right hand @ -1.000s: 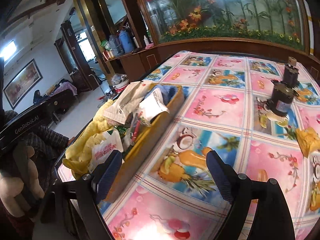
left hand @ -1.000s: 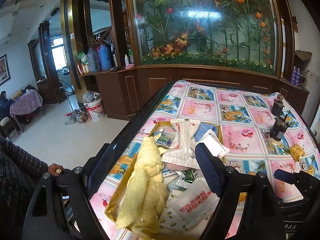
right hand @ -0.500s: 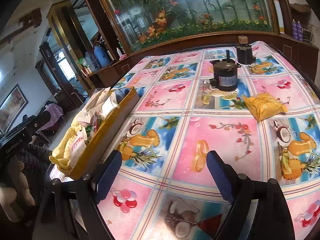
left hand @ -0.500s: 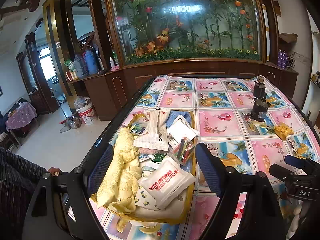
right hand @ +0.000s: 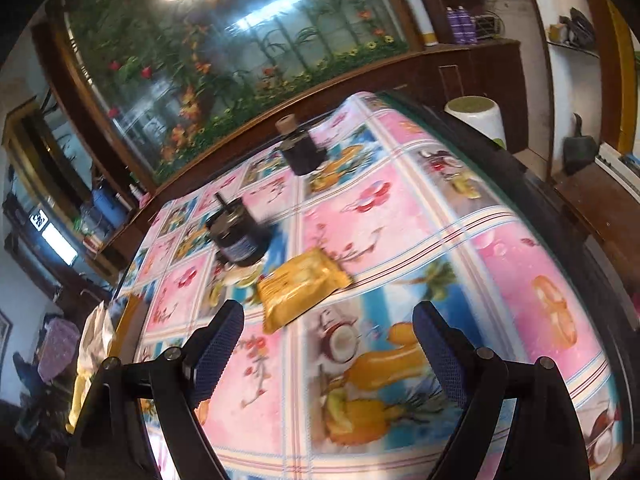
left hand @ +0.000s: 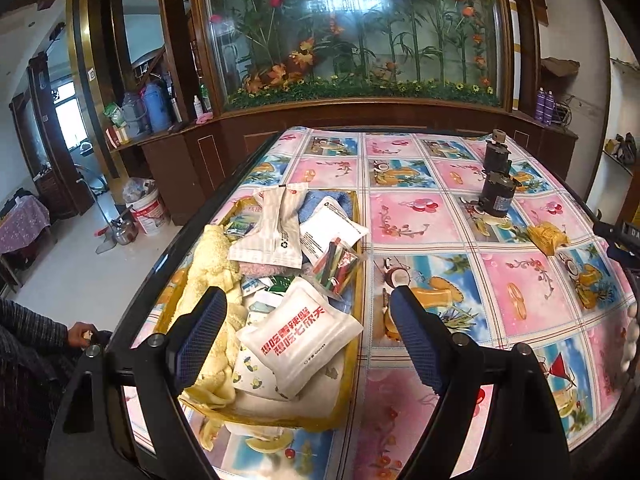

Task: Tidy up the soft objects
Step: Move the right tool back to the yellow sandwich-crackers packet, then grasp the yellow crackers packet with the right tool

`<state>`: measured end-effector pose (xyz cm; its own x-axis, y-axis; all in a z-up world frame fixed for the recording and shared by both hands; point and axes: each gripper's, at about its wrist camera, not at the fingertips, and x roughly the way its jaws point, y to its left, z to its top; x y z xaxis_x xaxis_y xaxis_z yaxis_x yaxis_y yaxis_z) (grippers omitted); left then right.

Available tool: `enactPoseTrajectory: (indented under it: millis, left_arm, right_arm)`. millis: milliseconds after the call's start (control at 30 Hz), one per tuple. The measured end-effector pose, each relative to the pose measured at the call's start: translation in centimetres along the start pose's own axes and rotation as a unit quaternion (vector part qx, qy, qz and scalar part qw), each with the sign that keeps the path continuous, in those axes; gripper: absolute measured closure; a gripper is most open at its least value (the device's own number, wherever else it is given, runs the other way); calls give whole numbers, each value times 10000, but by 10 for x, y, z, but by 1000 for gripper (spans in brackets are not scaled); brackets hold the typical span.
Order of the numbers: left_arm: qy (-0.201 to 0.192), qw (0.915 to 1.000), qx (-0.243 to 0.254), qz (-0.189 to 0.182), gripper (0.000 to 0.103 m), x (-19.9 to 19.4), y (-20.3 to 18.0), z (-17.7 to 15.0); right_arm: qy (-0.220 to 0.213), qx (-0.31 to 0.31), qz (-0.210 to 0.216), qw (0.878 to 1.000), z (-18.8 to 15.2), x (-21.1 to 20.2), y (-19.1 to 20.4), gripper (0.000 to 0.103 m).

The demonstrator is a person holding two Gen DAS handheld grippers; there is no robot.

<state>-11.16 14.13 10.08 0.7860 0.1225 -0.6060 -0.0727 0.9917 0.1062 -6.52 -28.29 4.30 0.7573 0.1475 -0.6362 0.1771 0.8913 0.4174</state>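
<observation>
A yellow tray (left hand: 357, 240) on the left of the table is heaped with soft things: a yellow towel (left hand: 208, 264), a white pouch with red print (left hand: 300, 340), white packets (left hand: 272, 232) and a blue cloth. My left gripper (left hand: 308, 328) hovers open above the tray's near end, holding nothing. A yellow snack packet (right hand: 300, 288) (left hand: 546, 236) lies loose on the tablecloth. My right gripper (right hand: 328, 344) stands open just short of it, tilted, empty. The tray's edge (right hand: 124, 320) shows at the far left of the right wrist view.
Two dark cylindrical motors (right hand: 240, 240) (right hand: 302, 150) stand behind the yellow packet. The fruit-print tablecloth (left hand: 440, 220) covers the table, which has dark edges. A flower-painted glass cabinet (left hand: 352, 32) stands behind. A person's hand (left hand: 82, 332) rests low left. A white roll (right hand: 476, 116) stands beyond the table's right edge.
My left gripper has drawn back and up from the tray. My right gripper has swung right, away from the tray, and now faces the yellow packet, which looks closer.
</observation>
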Motion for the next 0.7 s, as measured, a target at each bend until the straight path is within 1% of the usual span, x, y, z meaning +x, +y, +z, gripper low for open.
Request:
enactPoseTrajectory:
  millis: [100, 167, 233, 333, 400, 433, 467, 500, 533, 600, 667, 700]
  left_arm:
    - [42, 9999, -57, -134, 19, 2, 1, -4]
    - [19, 9997, -124, -226, 19, 0, 5, -5]
    - [-58, 9995, -244, -180, 19, -5, 14, -5]
    - [-115, 9988, -446, -140, 19, -11, 31, -6]
    - [-136, 9982, -583, -59, 19, -13, 43, -6]
    - [-138, 9979, -638, -14, 19, -13, 49, -7]
    - [-140, 9975, -689, 26, 19, -13, 54, -7]
    - [-135, 9971, -742, 70, 19, -12, 59, -8]
    - [-116, 9968, -785, 101, 19, -11, 62, -9]
    - [-44, 9963, -850, 101, 19, -7, 67, -11]
    - [17, 9960, -898, 37, 19, -3, 68, -12]
    - [41, 9958, -910, -26, 19, -2, 67, -13]
  right_arm:
    - [154, 45, -95, 9998, 15, 19, -7, 14]
    - [401, -61, -38, 9992, 23, 39, -1, 14]
    - [664, -176, -3, 9976, 28, 60, 9, 14]
    - [1034, -427, 28, 9937, 24, 89, 30, 14]
    - [1192, -557, 4, 9913, 17, 105, 43, 13]
    - [1127, -762, -73, 9907, 14, 107, 52, 13]
    - [1175, -968, -142, 9882, 11, 110, 61, 15]
    - [1194, -1236, -252, 9848, 5, 110, 70, 22]
    - [1179, -1408, -252, 9827, 0, 110, 78, 29]
    - [1247, -1605, -173, 9790, -9, 107, 89, 35]
    - [1352, -1612, 195, 9774, -16, 99, 92, 44]
    - [1523, -1467, 536, 9759, -21, 94, 90, 51]
